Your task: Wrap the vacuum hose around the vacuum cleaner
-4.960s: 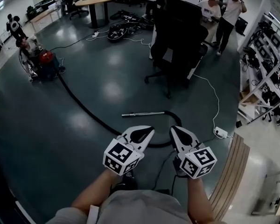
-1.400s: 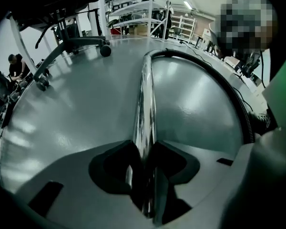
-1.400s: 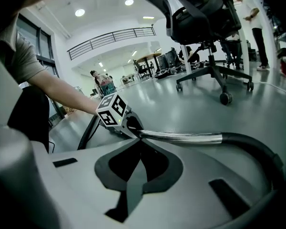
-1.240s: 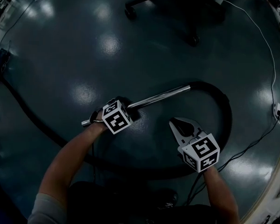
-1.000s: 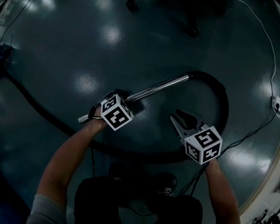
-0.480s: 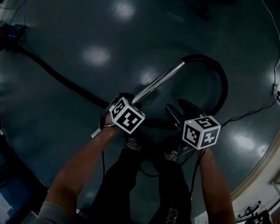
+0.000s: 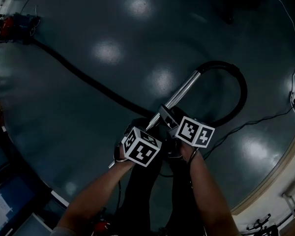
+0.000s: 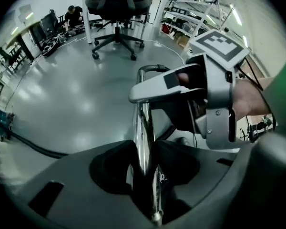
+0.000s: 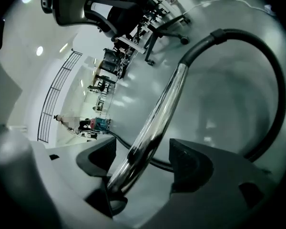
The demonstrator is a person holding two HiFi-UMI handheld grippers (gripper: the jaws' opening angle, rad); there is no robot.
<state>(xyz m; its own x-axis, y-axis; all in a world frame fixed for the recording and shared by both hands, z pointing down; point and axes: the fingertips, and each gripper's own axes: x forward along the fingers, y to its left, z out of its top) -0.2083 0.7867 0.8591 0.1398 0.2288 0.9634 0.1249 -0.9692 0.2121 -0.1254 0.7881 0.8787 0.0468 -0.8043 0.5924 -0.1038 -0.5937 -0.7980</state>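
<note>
Floor: dark glossy grey floor [image 7: 88, 77], ceiling lights reflected in it; open office room.
Counts: one black ribbed vacuum hose [image 7: 242, 90], one chrome metal wand tube [image 7: 185, 88], one red vacuum cleaner [image 7: 15, 23], one black office chair [image 8: 117, 4].
Hose: I see it on the floor, running from the cleaner, far left, and looping to the tube.
Left gripper [image 8: 145, 175]: clamped on the tube.
Right gripper [image 9: 143, 161]: jaws wide, just been opening, tube between them, ungripped.

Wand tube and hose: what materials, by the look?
The wand tube looks like polished or chromed metal: mirror-bright, reflecting the room. The hose is probably flexible black plastic or rubber: matte, bent in a smooth loop.
</note>
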